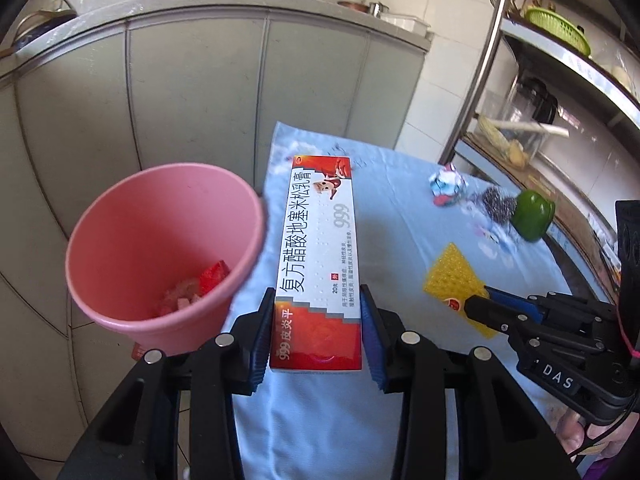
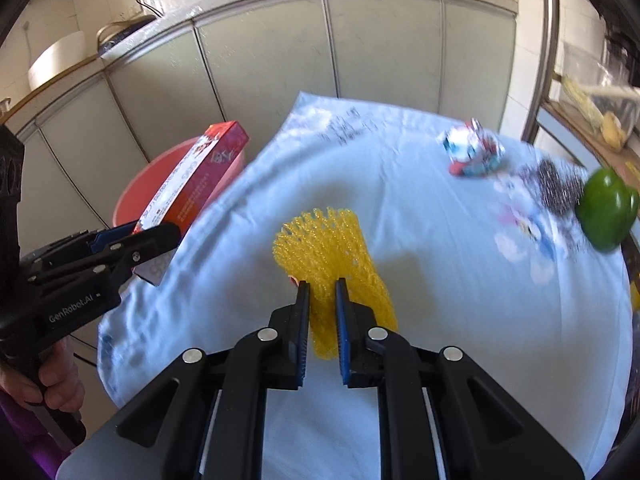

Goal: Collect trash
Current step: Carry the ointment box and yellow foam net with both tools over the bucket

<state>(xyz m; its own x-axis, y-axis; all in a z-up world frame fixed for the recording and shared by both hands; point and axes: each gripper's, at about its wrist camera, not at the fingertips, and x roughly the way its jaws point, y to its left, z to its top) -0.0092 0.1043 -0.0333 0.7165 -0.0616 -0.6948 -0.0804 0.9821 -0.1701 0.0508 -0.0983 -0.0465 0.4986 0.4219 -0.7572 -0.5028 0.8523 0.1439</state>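
With the left gripper (image 1: 318, 332) clamped on the box (image 1: 318, 264) at frame centre and the right gripper (image 2: 322, 328) pinching the yellow net (image 2: 332, 248), swing each fully over the pink bucket (image 1: 120, 312) at left before letting go.

Both views are bright with daylight. Glare washes out the tiled wall (image 1: 448, 12) above the cabinets (image 1: 200, 92). Soft shadows fall on the bench (image 2: 460, 320) cloth beside the yellow mesh (image 2: 340, 248). Fisheye distortion bends the cabinets into arcs, and black vignetting fills the corners. In the right wrist view, the green pepper (image 2: 608, 210) and crumpled wrapper (image 2: 474, 152) beyond the mesh are motion-blurred. The left wrist view is sharper.
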